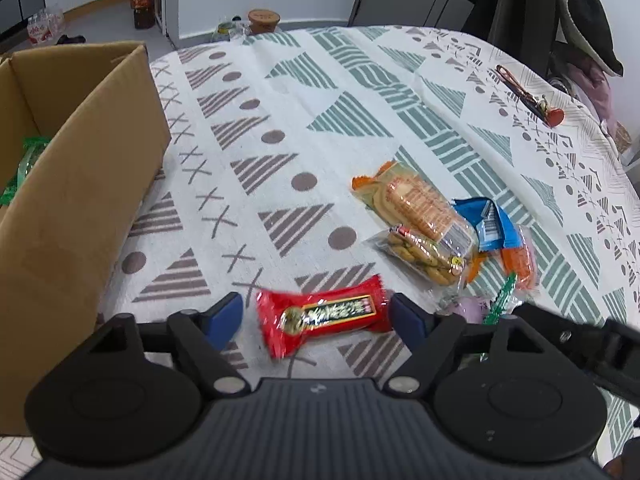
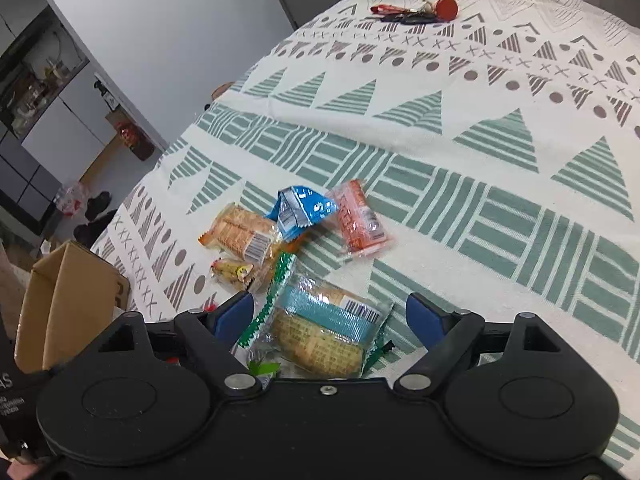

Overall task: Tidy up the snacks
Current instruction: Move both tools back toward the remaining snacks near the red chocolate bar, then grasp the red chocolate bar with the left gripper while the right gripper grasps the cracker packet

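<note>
1. Patterned tablecloth [image 1: 280, 92] holds loose snacks beside my cardboard box [image 1: 80, 184], the likely destination.
2. My left gripper [image 1: 316, 316] is spread around the red packet [image 1: 324, 314], apparently to pinch it.
3. My right gripper [image 2: 330, 316] is spread over the green-edged cracker pack [image 2: 320, 332].

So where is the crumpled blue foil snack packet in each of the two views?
Left wrist: the crumpled blue foil snack packet lies right of centre, beside the round cracker pack.
Right wrist: it lies at centre, above the open gripper.
Shared landmark: the red-tagged keys at the far edge of the table.
</note>
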`<state>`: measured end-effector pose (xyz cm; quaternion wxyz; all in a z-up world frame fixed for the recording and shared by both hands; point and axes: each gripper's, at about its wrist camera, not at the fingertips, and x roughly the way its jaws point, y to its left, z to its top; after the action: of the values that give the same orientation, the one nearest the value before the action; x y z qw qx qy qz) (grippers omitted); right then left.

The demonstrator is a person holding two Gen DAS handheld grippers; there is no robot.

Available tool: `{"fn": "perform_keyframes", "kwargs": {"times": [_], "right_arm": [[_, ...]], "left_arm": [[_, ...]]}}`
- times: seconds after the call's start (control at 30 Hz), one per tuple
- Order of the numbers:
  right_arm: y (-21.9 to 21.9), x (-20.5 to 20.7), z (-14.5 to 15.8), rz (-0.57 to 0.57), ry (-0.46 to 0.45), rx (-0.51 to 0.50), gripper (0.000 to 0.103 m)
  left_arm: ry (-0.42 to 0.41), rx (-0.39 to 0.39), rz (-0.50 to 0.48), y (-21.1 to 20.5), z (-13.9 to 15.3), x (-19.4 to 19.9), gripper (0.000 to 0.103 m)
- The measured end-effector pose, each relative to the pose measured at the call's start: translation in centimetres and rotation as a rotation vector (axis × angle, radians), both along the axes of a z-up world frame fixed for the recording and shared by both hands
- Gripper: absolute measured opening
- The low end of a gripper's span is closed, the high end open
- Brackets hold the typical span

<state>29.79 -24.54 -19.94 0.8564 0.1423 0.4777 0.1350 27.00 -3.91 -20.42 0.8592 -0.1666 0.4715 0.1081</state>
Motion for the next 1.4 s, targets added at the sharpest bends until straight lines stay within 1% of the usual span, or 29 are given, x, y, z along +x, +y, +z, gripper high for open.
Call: {"fn": "perform_keyframes", "kwargs": {"times": [0.1,0.17,0.2,0.27,0.33,0.37,0.5,0.53,0.63,0.83,0.97,1.23,1.4], "right_arm": [[-0.1,0.3,-0.7,0.0,0.028,-0.006,0.08],[-0.1,0.2,-0.8,0.0,0.025,-0.006,0.076],[-0.1,0.2,-0.8,0.004,0.024,-0.007,0.07],[0.0,0.2,-0.9,0.012,0.024,-0.015,0.063],[0.1,0.0,-0.8,0.022,0.019,-0.023,0.059],[0.1,0.0,-0.8,0.023,0.017,-0.024,0.056],[0.0,-0.3,-0.4,0.023,0.01,-0.028,0.053],[0.0,-0.4,-0.3,0.025,0.009,-0.034,0.052],[0.2,-0.8,0.1,0.031,-0.003,-0.046,0.051],[-0.3,-1.8,1.4,0.012,-0.034,-0.035,0.049],[-0.5,-2.4,2.1,0.008,-0.057,-0.023,0.049],[-0.5,-4.0,4.0,0.003,-0.119,-0.001,0.048],[-0.4,-4.9,5.2,-0.017,-0.151,0.009,0.048]], "left_arm": [[-0.005,-0.004,0.01,0.1,0.1,0.1,0.067],[-0.007,-0.002,0.0,0.0,0.1,0.2,0.064],[-0.007,0.005,-0.007,-0.2,0.2,0.2,0.062],[-0.009,0.005,-0.012,-0.3,0.3,0.1,0.059],[-0.014,-0.008,-0.016,-0.3,0.4,0.0,0.051],[-0.012,-0.016,-0.021,-0.4,0.4,-0.1,0.043],[-0.008,-0.018,-0.018,-0.4,0.6,-0.5,0.042],[-0.008,-0.017,-0.015,-0.3,0.6,-0.6,0.039],[-0.009,-0.018,-0.002,0.0,0.8,-1.0,0.039],[-0.016,-0.016,0.009,0.5,1.6,-2.0,0.037],[-0.04,-0.008,0.002,0.6,3.0,-2.8,0.037],[-0.1,0.005,-0.001,0.9,6.8,-4.2,0.037],[-0.121,0.016,0.013,1.2,8.7,-5.2,0.037]]}}
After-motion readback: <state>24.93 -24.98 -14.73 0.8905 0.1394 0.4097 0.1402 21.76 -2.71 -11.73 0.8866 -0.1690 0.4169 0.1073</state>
